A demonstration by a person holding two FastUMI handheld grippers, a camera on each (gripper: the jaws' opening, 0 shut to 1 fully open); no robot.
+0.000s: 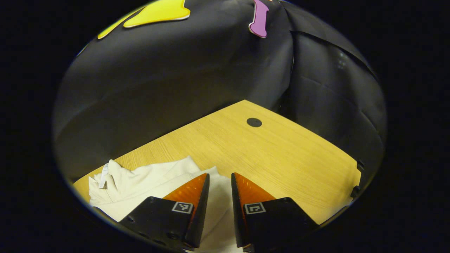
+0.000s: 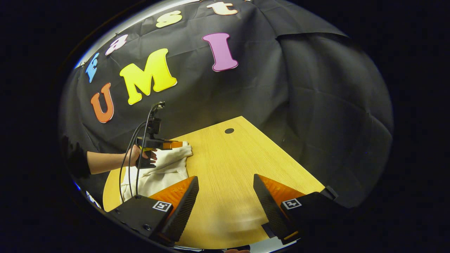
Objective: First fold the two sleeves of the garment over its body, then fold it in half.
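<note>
Fingers of the left gripper [image 1: 220, 182] stand close together with a narrow gap between their ribbed, wedge-shaped pads, and pale cloth shows through that gap; whether the pads actually press the cloth cannot be told from the left gripper view. Each finger sits on a blocky mount that carries a small square coded marker.

Below and to the left of those fingers lies the garment [image 1: 140, 189], a soft, cream-white knit, bunched into rounded folds; a small white label tab hangs at its far left edge; the fabric is matte and lightly creased. It rests on the table [image 1: 267, 154], a smooth light-wood top with fine straight grain and a small round dark hole near its far corner; the garment sits at the table's left part, with bare wood to its right.

In the right gripper view, the right gripper [image 2: 226, 182] has its fingers spread wide, with nothing between them but bare wood; their inner faces are finely ridged. Farther off on the left, a hand [image 2: 135, 154] holds the left gripper [image 2: 174, 144] over the garment [image 2: 161, 172], with thin dark cables looping down from it; a dark sleeve [image 2: 75, 160] covers the upper arm. Wrinkled black cloth forms the wall behind.
</note>
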